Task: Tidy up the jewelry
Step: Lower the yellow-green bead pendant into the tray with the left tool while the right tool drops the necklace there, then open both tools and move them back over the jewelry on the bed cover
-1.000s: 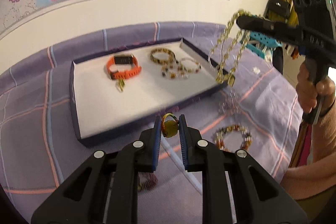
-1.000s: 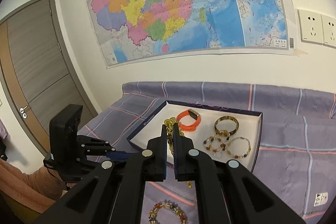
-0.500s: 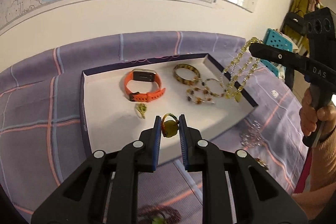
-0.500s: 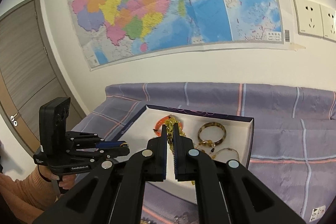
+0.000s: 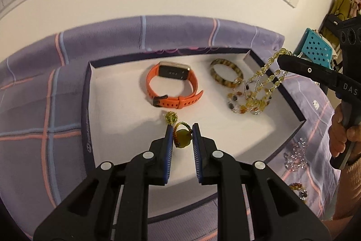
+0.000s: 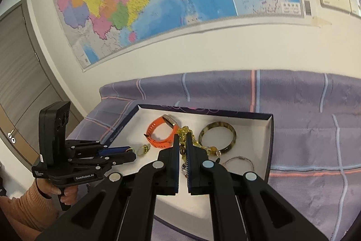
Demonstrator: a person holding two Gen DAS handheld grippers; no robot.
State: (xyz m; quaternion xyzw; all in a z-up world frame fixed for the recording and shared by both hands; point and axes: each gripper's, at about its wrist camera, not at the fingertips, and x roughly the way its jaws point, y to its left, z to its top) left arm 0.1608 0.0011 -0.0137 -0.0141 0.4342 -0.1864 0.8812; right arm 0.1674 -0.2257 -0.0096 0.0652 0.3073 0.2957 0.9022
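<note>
Olive-green bead earring (image 5: 182, 138) pinched between the blue pads of the left gripper (image 5: 182, 139), its beaded loop poking up past the tips. Directly beyond and just below: the white floor of the tray (image 5: 112, 105), with the matching earring (image 5: 170, 118) lying just ahead of the claw, between it and the orange watch (image 5: 173, 88). Likely drop spot right beside that mate; short reach forward and down, left hand the nearer one.

Yellow bead necklace (image 5: 261, 87) clamped in the fully closed right gripper (image 6: 183, 143), hanging in long loops over the tray's far-right corner, its lower end trailing onto the beaded bracelets (image 5: 239, 103) near the tortoiseshell bangle (image 5: 226, 72).

From the left wrist: necklace's full hang, plus loose bracelets (image 5: 295, 155) on the purple blanket outside the tray. From the right wrist: only a short bunch of necklace at the tips, but the left gripper (image 6: 133, 151) seen side-on at the tray's near-left edge.
</note>
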